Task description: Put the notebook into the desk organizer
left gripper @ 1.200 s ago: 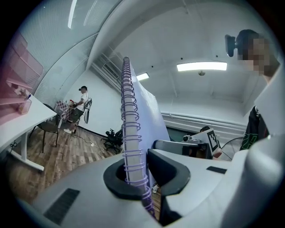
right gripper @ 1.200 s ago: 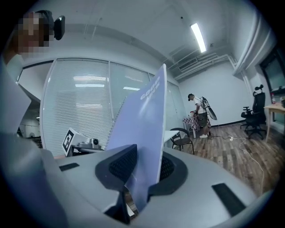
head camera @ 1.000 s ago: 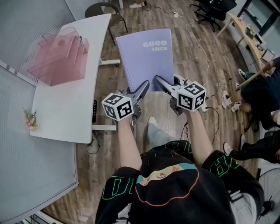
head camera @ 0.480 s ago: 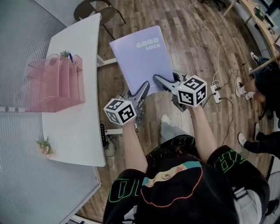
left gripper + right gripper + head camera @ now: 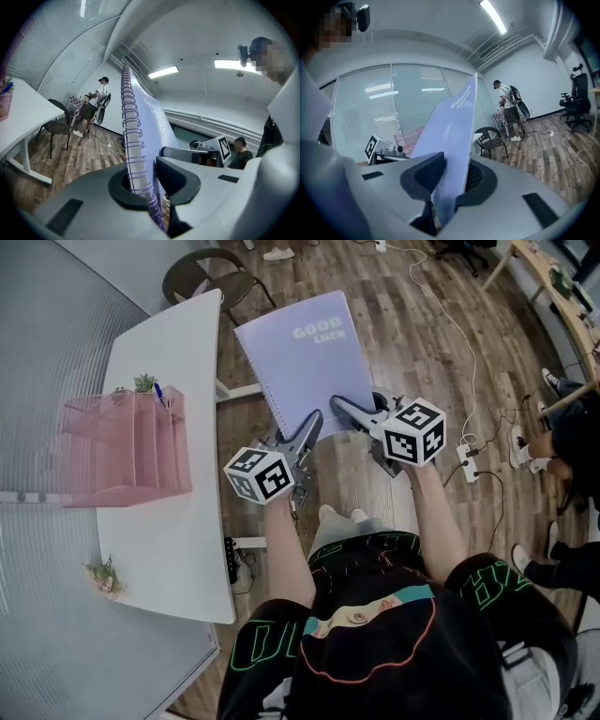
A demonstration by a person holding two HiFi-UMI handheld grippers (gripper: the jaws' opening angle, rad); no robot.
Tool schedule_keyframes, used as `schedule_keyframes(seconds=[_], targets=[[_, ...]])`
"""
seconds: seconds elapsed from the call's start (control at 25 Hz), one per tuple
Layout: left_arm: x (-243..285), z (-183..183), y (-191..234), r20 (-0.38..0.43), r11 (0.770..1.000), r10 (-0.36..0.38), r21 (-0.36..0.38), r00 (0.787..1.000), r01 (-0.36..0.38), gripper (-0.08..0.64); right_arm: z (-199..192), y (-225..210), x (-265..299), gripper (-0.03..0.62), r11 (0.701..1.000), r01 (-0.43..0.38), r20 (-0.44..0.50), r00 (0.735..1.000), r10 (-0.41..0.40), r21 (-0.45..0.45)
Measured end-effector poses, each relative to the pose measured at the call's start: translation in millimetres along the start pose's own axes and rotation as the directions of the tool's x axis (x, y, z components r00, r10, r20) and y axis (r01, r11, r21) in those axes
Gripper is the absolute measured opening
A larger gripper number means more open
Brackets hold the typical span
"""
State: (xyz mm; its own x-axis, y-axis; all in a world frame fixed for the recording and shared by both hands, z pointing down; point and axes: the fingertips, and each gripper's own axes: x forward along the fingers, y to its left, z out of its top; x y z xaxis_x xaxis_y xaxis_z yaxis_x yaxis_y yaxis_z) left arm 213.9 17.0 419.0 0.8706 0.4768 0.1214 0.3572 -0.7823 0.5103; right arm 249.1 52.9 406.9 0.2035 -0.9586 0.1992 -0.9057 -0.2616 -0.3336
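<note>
A lilac spiral notebook (image 5: 305, 352) with "GOOD LUCK" on its cover is held up in the air over the wood floor, right of the white desk (image 5: 169, 512). My left gripper (image 5: 310, 427) is shut on its near corner at the wire spine (image 5: 132, 154). My right gripper (image 5: 339, 409) is shut on the near edge of the notebook (image 5: 452, 140). The pink clear desk organizer (image 5: 127, 446) stands on the desk at the far left, well apart from both grippers, with pens and a small plant behind it.
A dark chair (image 5: 211, 277) stands past the desk's far end. A small flower sprig (image 5: 103, 576) lies on the desk near me. Cables and a power strip (image 5: 466, 457) run across the floor at right. People sit at the right edge (image 5: 572, 427).
The desk and organizer have slid lower and nearer in the head view as the view shifted. The notebook stays gripped by both grippers in much the same pose.
</note>
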Motion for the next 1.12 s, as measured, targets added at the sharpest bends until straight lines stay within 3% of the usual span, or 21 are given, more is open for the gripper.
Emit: schedule_keyframes(seconds=[0.4,0.68,0.88,1.12], targets=[[22.2,50.3,65.5,0.005,1.0,-0.01,0.003,1.0,0.01,0.048,35.5,-36.3,68.8,0.071,1.0,0.016,0.003,1.0,-0.016,0.004],[6.8,66.5,106.7,0.038,1.0,0.025,-0.017,0.999,-0.025,0.049,40.0,-32.6,117.7,0.071,1.0,-0.022,-0.035,0.999,0.021,-0.02],[-16.7,77.0,136.2,0.081,0.992,0.121,-0.044,0.989,-0.117,0.049,40.6,-20.5,159.1,0.071,0.993,-0.116,-0.082,0.99,0.113,-0.025],[-58.5,75.8,174.2,0.165,0.955,0.287,-0.127,0.944,-0.268,0.052,27.3,7.3,214.1,0.071,0.956,-0.291,-0.194,0.941,0.277,-0.046]])
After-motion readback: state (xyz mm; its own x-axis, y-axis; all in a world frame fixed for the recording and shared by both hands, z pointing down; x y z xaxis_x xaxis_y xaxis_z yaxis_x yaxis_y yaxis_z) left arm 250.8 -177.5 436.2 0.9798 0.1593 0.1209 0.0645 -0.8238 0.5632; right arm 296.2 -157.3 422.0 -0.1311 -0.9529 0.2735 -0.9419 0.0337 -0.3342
